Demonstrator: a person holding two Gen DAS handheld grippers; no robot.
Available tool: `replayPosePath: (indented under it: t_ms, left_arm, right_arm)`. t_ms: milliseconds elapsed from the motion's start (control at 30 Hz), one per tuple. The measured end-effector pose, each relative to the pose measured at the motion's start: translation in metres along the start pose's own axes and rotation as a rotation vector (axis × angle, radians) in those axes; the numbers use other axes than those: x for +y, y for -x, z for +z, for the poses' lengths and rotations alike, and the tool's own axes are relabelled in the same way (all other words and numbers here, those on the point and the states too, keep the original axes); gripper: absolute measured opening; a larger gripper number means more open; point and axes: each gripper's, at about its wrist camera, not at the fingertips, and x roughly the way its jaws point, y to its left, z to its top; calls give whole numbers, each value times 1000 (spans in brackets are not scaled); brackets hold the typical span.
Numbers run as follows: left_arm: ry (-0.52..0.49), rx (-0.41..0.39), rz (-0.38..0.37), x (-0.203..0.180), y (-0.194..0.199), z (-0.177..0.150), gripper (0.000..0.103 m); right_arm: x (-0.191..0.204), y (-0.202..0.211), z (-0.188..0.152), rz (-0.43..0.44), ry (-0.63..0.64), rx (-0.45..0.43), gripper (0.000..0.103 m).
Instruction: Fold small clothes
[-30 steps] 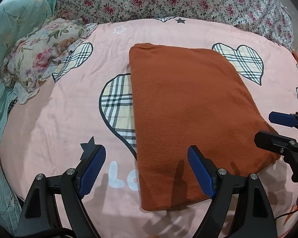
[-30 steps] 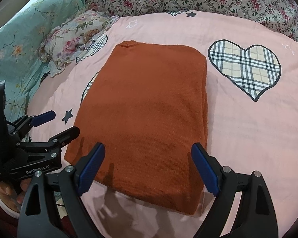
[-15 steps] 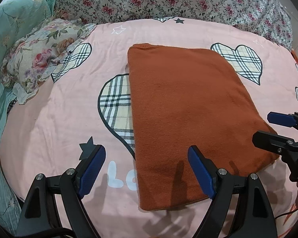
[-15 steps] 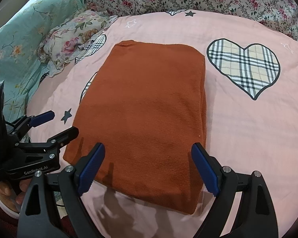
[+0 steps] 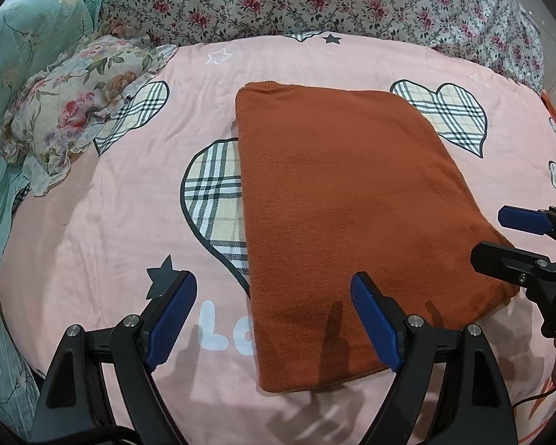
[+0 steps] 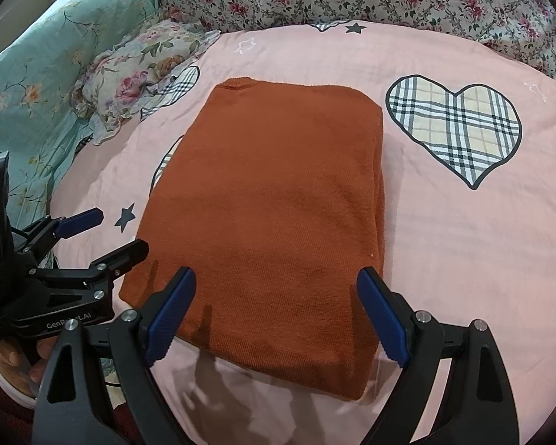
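Pink heart-print bed sheet point(image 5: 296, 63) carries rust sweater point(image 5: 344, 200), lying flat as part-folded rectangle, collar at far end. Left gripper point(image 5: 274, 311) and right gripper point(image 6: 278, 307) hover over near hem, fingers spread, empty; likely lining up next fold.

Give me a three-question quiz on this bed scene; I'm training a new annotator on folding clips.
1. True or false: the left claw is clamped on the rust sweater.
2. What pattern fills the hearts printed on the pink sheet?
A. plaid
B. dots
C. stripes
3. Fill in: the sweater's ribbed neckline lies at the edge ___ from both claws.

Key:
1. False. Both the left claw and the right claw stand open, nothing pinched.
2. A, as in the plaid heart.
3. farthest.
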Motion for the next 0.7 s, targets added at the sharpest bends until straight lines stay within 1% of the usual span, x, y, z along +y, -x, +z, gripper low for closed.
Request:
replayPosePath:
  t_ms: [700]
  left_arm:
    - [-6,-1,-1,-2,1,0,86]
  right_arm:
    - [2,2,0,-3,-3,-3,89]
